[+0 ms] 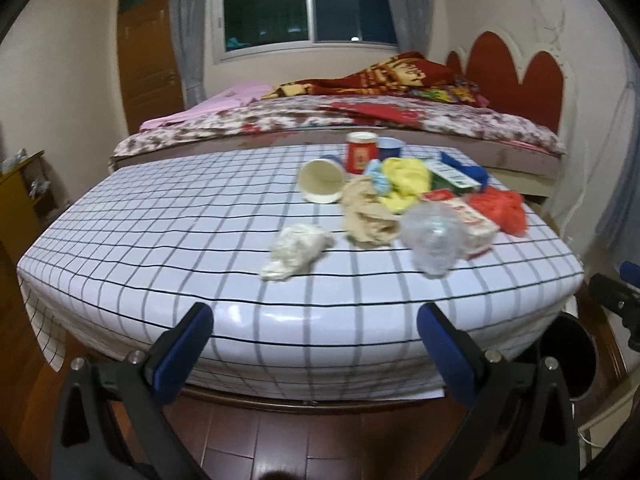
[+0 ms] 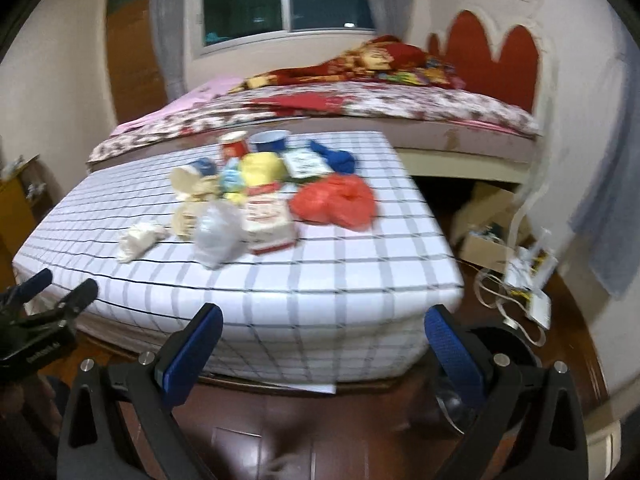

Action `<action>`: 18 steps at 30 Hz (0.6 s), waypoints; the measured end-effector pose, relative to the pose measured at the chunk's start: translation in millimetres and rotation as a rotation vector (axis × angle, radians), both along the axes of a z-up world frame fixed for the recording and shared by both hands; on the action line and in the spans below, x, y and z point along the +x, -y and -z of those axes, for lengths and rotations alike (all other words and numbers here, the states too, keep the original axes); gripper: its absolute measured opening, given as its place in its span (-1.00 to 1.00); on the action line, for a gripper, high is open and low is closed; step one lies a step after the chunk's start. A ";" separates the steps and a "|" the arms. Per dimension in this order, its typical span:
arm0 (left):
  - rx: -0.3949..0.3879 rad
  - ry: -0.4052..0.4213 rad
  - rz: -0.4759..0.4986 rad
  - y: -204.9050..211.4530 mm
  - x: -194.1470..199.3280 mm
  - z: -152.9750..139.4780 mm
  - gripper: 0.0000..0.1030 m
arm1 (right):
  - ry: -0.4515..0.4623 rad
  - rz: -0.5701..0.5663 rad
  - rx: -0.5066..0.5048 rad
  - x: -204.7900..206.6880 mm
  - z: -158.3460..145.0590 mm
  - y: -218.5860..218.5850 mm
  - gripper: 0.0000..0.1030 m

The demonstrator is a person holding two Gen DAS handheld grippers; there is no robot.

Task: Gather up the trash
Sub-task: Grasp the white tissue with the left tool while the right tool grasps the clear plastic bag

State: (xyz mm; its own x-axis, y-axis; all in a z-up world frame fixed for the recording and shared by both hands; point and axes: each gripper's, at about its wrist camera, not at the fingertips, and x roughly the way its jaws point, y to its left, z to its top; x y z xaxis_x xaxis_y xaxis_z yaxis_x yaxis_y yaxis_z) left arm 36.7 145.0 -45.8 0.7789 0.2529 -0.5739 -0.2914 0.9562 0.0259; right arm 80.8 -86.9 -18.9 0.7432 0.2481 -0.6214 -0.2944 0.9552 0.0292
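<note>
We hold two tools: the left tool (image 1: 314,320) and the right tool (image 2: 323,320), both spread wide and gripping nothing, short of the tabletop (image 1: 160,216). On its checked cloth we count one white crumpled tissue (image 1: 296,250), one beige wad (image 1: 368,216), one clear crushed bottle (image 1: 434,234), one tipped paper cup (image 1: 322,180), one red can (image 1: 361,152), one blue cup (image 1: 390,147), one yellow bag (image 1: 406,178), one red bag (image 2: 334,200) and one red-and-white carton (image 2: 268,220). A dark bin (image 1: 568,360) beside the tabletop is half hidden by it. The right view is blurred; labels are unreadable.
</note>
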 end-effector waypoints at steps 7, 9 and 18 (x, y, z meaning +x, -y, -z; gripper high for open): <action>-0.055 0.012 -0.049 -39.9 8.0 12.6 0.98 | -0.042 -0.141 0.037 25.8 14.3 -64.5 0.39; -0.079 0.016 -0.042 -48.0 16.1 16.5 0.97 | -0.059 -0.160 0.048 37.1 21.8 -80.8 0.35; -0.103 -0.005 -0.004 -72.6 67.4 31.3 0.67 | -0.179 -0.183 0.073 96.5 53.8 -123.1 -0.05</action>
